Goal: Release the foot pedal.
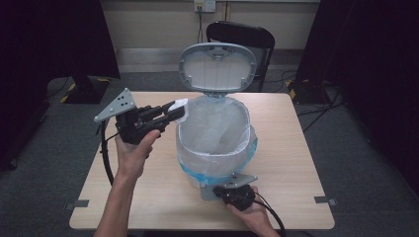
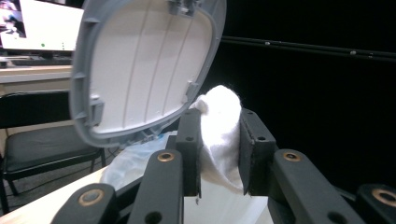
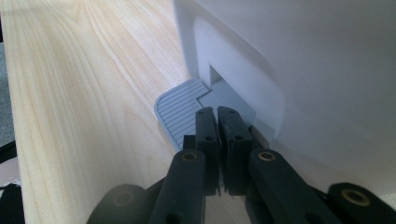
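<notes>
While its two black jaws clamp on a wad of white tissue, the left gripper hangs at the near-left rim of the pedal bin, the tissue sticking out past the jaw tips right at the bin's mouth. In the left gripper view the wad bulges up between the pads, and the grey lid stands raised just beyond it. Over on the other side, the right gripper has its jaws pressed together with nothing between them, and their tips sit down on the grey ribbed pedal at the foot of the bin. From the high view, that right gripper lies low at the bin's near side, a hand wrapped round it. The bin stands in the middle of the wooden table, lined with a clear bag folded over the rim, its lid upright at the far side
</notes>
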Tool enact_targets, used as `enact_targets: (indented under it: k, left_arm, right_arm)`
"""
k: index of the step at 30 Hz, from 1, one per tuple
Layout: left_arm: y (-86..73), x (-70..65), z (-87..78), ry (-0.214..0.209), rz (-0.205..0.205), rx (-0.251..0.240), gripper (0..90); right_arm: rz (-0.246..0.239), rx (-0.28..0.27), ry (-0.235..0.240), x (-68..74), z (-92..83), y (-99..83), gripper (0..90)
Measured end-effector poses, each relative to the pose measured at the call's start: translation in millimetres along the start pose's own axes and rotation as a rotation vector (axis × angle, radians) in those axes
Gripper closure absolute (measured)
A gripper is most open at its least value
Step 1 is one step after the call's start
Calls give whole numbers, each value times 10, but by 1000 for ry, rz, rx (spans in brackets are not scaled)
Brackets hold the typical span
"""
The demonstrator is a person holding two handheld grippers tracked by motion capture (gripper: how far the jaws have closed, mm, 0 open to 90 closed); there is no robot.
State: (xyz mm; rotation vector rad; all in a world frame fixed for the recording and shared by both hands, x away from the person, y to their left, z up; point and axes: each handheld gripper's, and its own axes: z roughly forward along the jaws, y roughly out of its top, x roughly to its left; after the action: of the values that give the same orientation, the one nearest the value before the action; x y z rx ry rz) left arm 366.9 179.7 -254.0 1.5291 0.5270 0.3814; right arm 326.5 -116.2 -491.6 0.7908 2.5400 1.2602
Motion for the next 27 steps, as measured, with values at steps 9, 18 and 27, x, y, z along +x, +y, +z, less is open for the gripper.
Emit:
enact_targets:
  k: [9,18,27]
  left_arm:
    - [45,-36,302,-39,-14,40,730]
    - [40,-20,609,-78,-47,92,728]
    - [5,-46,794,-106,-34,167,632]
  right_arm:
    - [4,0,0,0,-1,-1,873]
    - [1,1,3,-4,-1,0,874]
    - [1,-1,0,1,-1,-2,873]
